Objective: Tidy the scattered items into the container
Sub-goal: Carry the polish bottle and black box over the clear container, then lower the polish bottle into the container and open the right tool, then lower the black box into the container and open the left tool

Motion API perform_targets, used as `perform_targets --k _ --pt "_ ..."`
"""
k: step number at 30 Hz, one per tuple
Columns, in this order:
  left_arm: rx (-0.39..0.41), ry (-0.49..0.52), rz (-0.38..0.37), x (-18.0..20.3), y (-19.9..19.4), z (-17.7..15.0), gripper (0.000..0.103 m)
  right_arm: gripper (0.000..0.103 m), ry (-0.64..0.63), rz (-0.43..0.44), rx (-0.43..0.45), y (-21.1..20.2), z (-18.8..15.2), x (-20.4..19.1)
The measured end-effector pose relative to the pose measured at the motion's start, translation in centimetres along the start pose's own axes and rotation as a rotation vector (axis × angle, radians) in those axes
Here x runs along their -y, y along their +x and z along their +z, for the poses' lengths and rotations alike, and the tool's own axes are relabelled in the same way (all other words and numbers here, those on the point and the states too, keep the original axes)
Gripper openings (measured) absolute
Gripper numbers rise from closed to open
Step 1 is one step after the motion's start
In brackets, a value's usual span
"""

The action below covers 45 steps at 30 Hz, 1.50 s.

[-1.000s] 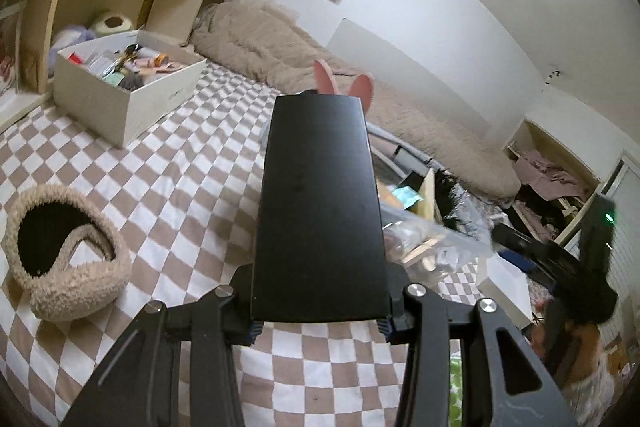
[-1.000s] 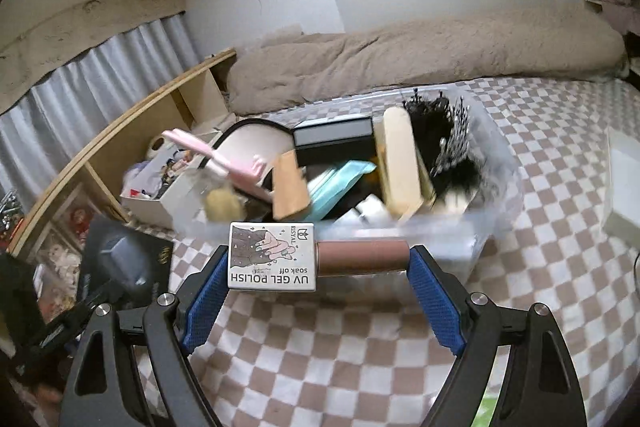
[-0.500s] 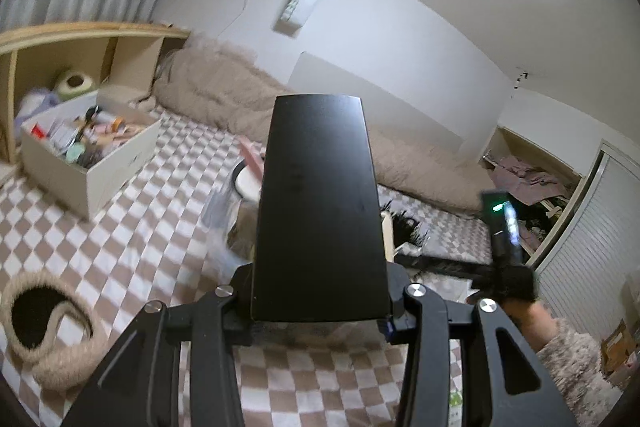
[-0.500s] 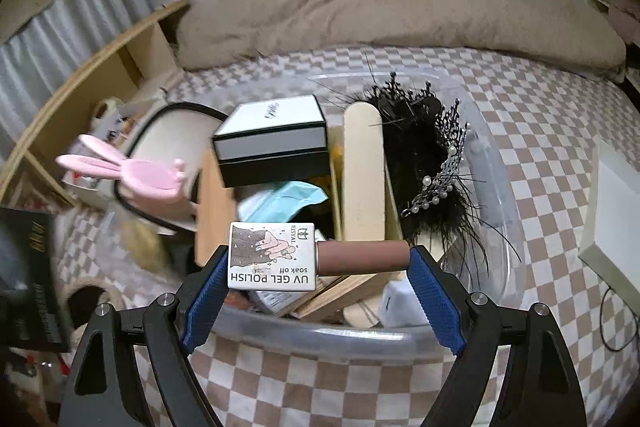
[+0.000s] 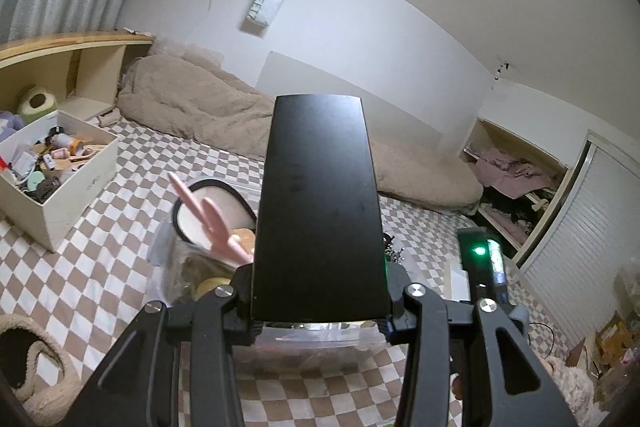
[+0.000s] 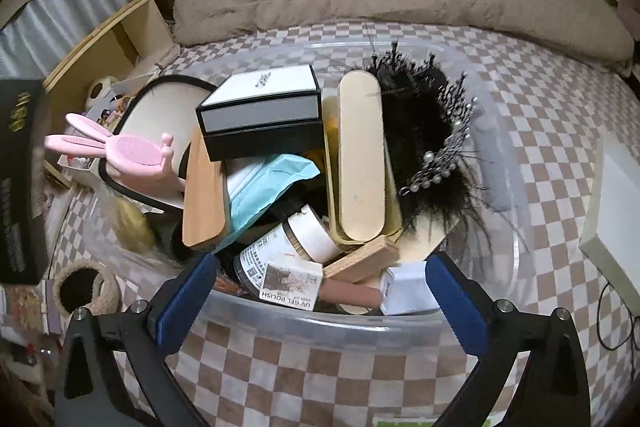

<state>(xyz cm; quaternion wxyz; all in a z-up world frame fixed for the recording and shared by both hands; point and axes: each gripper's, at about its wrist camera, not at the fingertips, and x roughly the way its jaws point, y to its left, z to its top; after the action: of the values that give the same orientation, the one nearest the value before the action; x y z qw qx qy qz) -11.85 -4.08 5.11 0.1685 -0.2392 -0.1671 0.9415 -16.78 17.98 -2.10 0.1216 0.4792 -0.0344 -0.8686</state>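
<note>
- Clear plastic container [image 6: 500, 311], crammed full, sits on the checkered bed [image 6: 532, 75].
- Right gripper [image 6: 320, 291]: my jaws stand wide apart above the near rim.
- UV gel polish bottle [image 6: 316, 287] lies inside, just behind that rim, touching neither blue pad.
- Left gripper [image 5: 318, 319]: jaws clamped on a black box [image 5: 318, 207], beside the pink bunny brush [image 5: 208, 223].

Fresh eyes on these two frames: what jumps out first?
The black box clamped in the left gripper fills the middle of the left wrist view. In the right wrist view, the clear bin is heaped with clutter: a black feather headpiece at right, a pink bunny comb poking out at left. The gel polish bottle lies at the bin's near edge, between the open right gripper's fingers.
</note>
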Motion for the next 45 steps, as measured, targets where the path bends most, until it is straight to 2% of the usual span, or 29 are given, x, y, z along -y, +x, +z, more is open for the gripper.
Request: perform_targets --k 5,9,19,23,28,31,33,35,36,37,39,41,45 --pt "-0.051 -0.009 -0.043 0.8 2.4 0.2 0.043 0.103 0.018 0.018 0.05 -2.1 -0.6 1.2" --pt "-0.096 0.033 -0.086 2.4 4.5 0.0 0.043 0.103 0.038 0.039 0.081 -3.7 -1.4 2.4" --pt "-0.201 0.085 -0.112 5.6 10.3 -0.8 0.043 0.103 0.047 0.011 0.127 -6.8 -4.0 5.4" --pt "-0.259 0.036 -0.152 6.0 12.4 -1.6 0.043 0.103 0.05 0.01 0.133 -7.4 -4.9 6.2" --pt "-0.314 -0.094 -0.208 6.3 14.4 -2.8 0.043 0.103 0.055 0.026 0.146 -7.7 -5.8 6.5" --pt "-0.315 -0.142 -0.172 6.2 15.1 -3.6 0.043 0.103 0.06 0.043 0.155 -8.1 -6.2 6.7" --pt "-0.311 -0.141 -0.109 6.3 15.4 -4.3 0.044 0.103 0.068 0.055 0.159 -8.3 -6.5 7.0" --pt "-0.31 -0.12 -0.032 6.3 15.5 -4.9 0.049 0.103 0.073 0.058 0.161 -8.5 -6.7 7.2" --pt "-0.311 -0.106 0.001 6.2 15.5 -5.1 0.068 0.103 0.074 0.058 0.161 -8.5 -6.8 7.3" --pt "-0.307 -0.088 0.039 6.1 15.3 -5.2 0.081 0.103 0.074 0.058 0.161 -8.5 -6.9 7.4" --pt "-0.266 -0.057 0.104 5.8 14.4 -5.1 0.089 0.103 0.073 0.062 0.159 -8.6 -7.1 7.6" --pt "-0.241 -0.048 0.123 5.4 13.5 -4.9 0.09 0.103 0.072 0.059 0.165 -8.8 -7.4 7.8" --pt "-0.239 -0.049 0.11 4.6 12.6 -4.7 0.09 0.103 0.078 0.055 0.174 -8.8 -7.6 7.9"
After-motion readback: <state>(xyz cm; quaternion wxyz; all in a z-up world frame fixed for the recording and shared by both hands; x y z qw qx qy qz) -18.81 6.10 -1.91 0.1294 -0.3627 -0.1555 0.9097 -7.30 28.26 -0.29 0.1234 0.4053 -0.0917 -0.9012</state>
